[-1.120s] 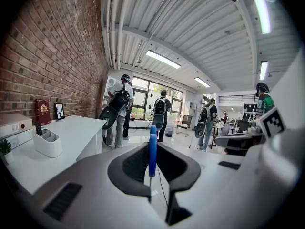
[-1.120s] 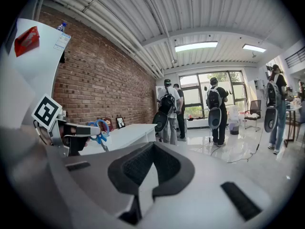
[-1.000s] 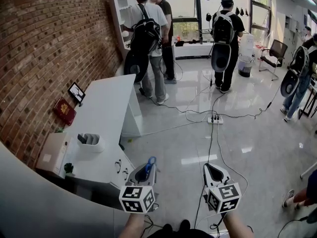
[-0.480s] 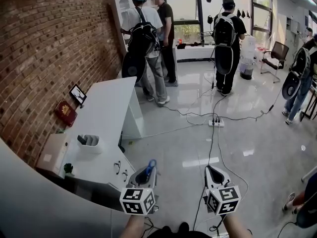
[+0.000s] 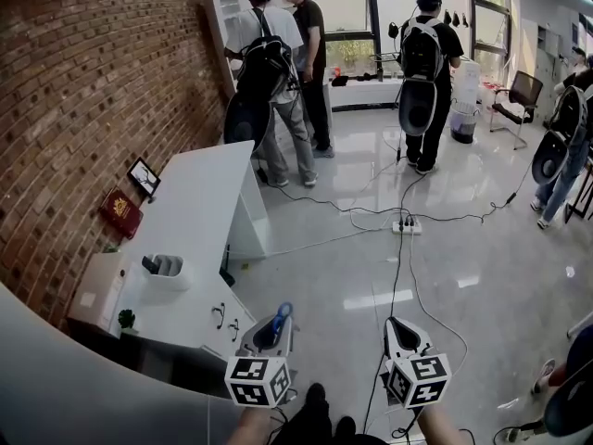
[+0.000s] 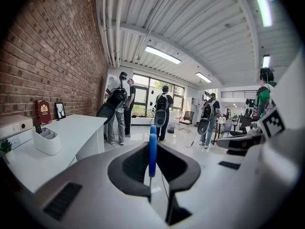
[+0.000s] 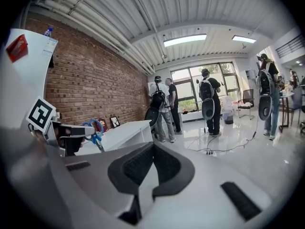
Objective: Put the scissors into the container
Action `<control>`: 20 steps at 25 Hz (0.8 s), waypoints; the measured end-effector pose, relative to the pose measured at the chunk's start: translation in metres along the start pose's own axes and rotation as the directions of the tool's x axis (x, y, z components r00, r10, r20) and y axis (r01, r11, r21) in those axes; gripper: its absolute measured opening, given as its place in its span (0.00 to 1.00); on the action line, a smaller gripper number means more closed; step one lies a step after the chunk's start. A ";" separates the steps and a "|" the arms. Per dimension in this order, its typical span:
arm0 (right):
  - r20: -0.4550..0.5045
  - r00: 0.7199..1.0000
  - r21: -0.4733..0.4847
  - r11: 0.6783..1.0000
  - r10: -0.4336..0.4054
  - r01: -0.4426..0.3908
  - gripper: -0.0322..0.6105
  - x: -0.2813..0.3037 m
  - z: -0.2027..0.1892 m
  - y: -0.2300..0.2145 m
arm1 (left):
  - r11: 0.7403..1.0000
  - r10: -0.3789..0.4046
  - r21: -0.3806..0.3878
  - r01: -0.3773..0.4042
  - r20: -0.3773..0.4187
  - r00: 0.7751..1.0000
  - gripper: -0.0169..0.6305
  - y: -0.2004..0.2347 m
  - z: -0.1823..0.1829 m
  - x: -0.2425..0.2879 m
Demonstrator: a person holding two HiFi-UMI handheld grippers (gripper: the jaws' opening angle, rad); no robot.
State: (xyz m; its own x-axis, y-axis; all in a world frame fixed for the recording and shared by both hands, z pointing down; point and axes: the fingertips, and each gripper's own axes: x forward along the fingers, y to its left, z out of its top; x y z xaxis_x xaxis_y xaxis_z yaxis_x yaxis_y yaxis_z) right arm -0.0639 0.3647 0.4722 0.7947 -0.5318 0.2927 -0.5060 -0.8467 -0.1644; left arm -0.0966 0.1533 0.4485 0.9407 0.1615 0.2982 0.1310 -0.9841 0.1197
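White container (image 5: 170, 269) on desk (image 5: 199, 202), people (image 5: 278, 72) beyond

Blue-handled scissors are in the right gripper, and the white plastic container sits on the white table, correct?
No: the left gripper holds the blue-handled scissors, per the left gripper view. The white plastic container is on the white table.

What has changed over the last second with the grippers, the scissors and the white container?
Very little. Both grippers sank slightly lower in the head view. The left gripper stays shut on the blue-handled metal scissors; the right gripper stays empty. Nothing was picked up or released. The white plastic container rests where it was on the white table, and the people standing behind shifted only slightly.
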 end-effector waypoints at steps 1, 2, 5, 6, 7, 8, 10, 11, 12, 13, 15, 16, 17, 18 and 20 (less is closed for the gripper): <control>-0.007 1.000 0.006 1.000 0.000 0.000 0.05 0.005 -0.002 0.000 | 1.000 0.003 -0.004 -0.003 -0.006 1.000 0.09 0.004 -0.002 0.004; -0.014 1.000 0.011 1.000 0.001 -0.001 0.05 0.012 -0.004 0.001 | 1.000 0.005 -0.008 -0.005 -0.012 1.000 0.09 0.009 -0.004 0.008; -0.020 1.000 0.012 1.000 0.006 -0.006 0.05 0.040 -0.003 0.003 | 1.000 0.006 -0.015 -0.006 -0.013 1.000 0.09 0.028 -0.003 0.031; -0.021 1.000 0.010 1.000 0.007 -0.007 0.05 0.053 0.000 0.003 | 1.000 0.007 -0.019 -0.007 -0.012 1.000 0.09 0.036 -0.001 0.041; -0.023 1.000 0.010 1.000 0.008 -0.008 0.05 0.065 0.003 0.002 | 1.000 0.008 -0.023 -0.009 -0.012 1.000 0.09 0.044 0.001 0.052; -0.025 1.000 0.009 1.000 0.009 -0.009 0.05 0.079 0.006 0.002 | 1.000 0.010 -0.029 -0.010 -0.014 1.000 0.09 0.053 0.003 0.063; -0.029 1.000 0.006 1.000 0.007 -0.007 0.05 0.109 0.013 0.000 | 0.999 0.013 -0.041 -0.013 -0.015 1.000 0.09 0.074 0.009 0.088; -0.029 1.000 0.003 1.000 0.005 -0.005 0.05 0.127 0.019 0.000 | 0.999 0.014 -0.047 -0.014 -0.012 1.000 0.09 0.085 0.014 0.101; -0.029 1.000 0.000 1.000 0.004 -0.004 0.05 0.145 0.025 0.000 | 0.999 0.015 -0.052 -0.016 -0.008 1.000 0.09 0.097 0.020 0.114; -0.030 1.000 -0.003 1.000 0.005 -0.005 0.05 0.163 0.031 0.001 | 0.998 0.016 -0.056 -0.017 -0.004 1.000 0.09 0.109 0.025 0.126; -0.032 0.999 -0.005 1.000 0.008 -0.008 0.05 0.197 0.041 0.005 | 0.998 0.017 -0.061 -0.017 0.000 1.000 0.09 0.133 0.036 0.149; -0.034 0.999 -0.005 1.000 0.011 -0.011 0.05 0.214 0.046 0.007 | 0.998 0.017 -0.063 -0.017 0.001 1.000 0.09 0.144 0.042 0.160; -0.036 0.999 -0.005 1.000 0.015 -0.015 0.05 0.230 0.051 0.011 | 0.998 0.019 -0.065 -0.019 0.003 1.000 0.09 0.155 0.048 0.170; -0.040 0.999 -0.006 1.000 0.021 -0.021 0.05 0.245 0.056 0.014 | 0.998 0.021 -0.067 -0.021 0.006 1.000 0.09 0.166 0.054 0.179; -0.054 0.998 -0.012 0.999 0.039 -0.040 0.05 0.273 0.061 0.024 | 0.997 0.029 -0.072 -0.028 0.012 1.000 0.09 0.187 0.064 0.192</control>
State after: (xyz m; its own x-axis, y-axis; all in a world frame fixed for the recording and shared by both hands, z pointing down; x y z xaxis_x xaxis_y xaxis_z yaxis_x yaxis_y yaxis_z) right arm 0.1614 0.1976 0.4903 0.7550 -0.5628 0.3364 -0.5413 -0.8246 -0.1645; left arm 0.1286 -0.0045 0.4677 0.9477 0.1319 0.2905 0.0816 -0.9804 0.1792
